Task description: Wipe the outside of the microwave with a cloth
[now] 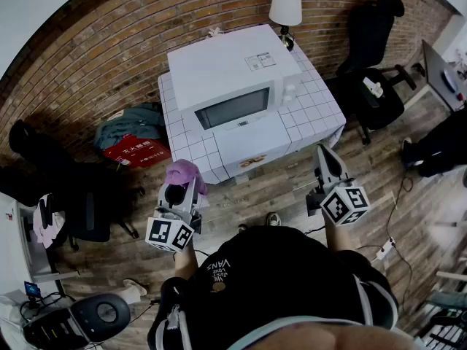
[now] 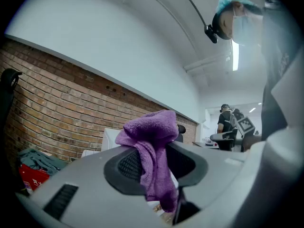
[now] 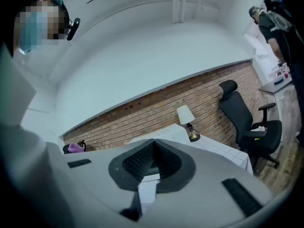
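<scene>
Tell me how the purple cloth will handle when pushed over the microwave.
Probably floppy: the purple cloth droops in folds between the left gripper's shut jaws. Likely light: its bunched top stands up unsupported. Its fuzzy nap should drag, not slide, on the microwave.

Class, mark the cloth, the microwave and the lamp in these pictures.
cloth (image 2: 151,129): left gripper view, on its bunched top.
microwave (image 1: 222,68): head view, on its white top panel.
lamp (image 1: 285,4): head view, on its shade.

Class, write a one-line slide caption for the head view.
Facing a white microwave on a tiled table, the left gripper holds a purple cloth; the right gripper is shut, empty.
</scene>
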`<state>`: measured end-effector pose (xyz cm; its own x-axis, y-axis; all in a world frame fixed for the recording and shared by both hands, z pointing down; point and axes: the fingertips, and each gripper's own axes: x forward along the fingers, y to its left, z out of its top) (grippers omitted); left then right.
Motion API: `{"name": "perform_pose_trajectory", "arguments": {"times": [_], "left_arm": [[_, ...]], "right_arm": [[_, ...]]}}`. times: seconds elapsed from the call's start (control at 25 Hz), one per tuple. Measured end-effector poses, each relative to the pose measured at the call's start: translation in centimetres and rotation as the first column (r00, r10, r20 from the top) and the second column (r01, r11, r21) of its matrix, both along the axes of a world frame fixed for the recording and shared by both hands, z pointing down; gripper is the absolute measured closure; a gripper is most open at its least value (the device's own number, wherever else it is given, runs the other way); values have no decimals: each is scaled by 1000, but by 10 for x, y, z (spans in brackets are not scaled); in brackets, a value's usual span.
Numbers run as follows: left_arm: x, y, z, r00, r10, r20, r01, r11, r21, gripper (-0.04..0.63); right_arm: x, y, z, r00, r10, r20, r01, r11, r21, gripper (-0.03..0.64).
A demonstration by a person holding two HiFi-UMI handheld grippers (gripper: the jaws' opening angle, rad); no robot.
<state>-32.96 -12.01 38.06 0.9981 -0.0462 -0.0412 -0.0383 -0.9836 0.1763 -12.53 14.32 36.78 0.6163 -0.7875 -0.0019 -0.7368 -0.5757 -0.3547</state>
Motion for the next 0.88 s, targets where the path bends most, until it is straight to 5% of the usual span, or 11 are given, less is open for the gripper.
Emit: {"name": "perform_pose_trajectory", "arguments": {"times": [0.52,0.88], "left_arm": [[33,30,2,993,-113,18,113,994,1,466],[65,-31,-20,986,-167,-3,167,985,50,466]], "right_arm": [[56,17,10,995,-99,16,99,995,-2,617],[97,-12,5,997,-77,21,77,997,20,617]]}}
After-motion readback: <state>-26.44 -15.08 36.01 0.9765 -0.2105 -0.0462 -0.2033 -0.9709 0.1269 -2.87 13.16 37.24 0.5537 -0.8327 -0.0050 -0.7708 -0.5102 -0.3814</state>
